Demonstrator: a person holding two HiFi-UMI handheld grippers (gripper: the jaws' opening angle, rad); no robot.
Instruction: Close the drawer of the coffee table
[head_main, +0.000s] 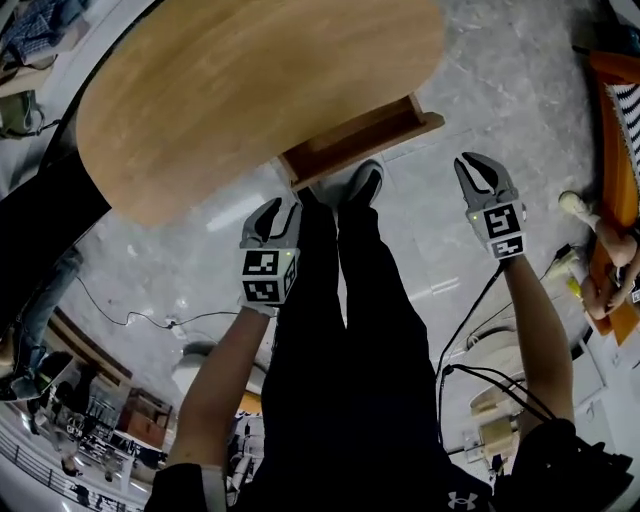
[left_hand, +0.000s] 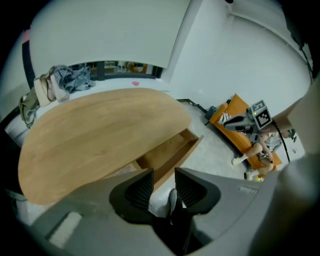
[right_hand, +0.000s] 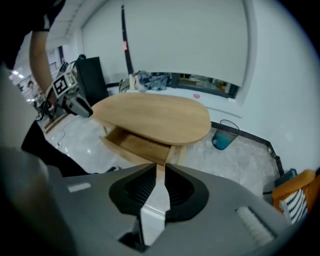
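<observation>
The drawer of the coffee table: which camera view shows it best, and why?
The right gripper view: the drawer shows nearly whole, pulled out, its inside facing the camera. In the left gripper view the left gripper hides one end; the head view shows it partly under the tabletop.

The person wears black trousers (head_main: 335, 310) and dark shoes (head_main: 364, 184).

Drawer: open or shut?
Open. The drawer juts out from under the tabletop, its inside showing in both gripper views.
</observation>
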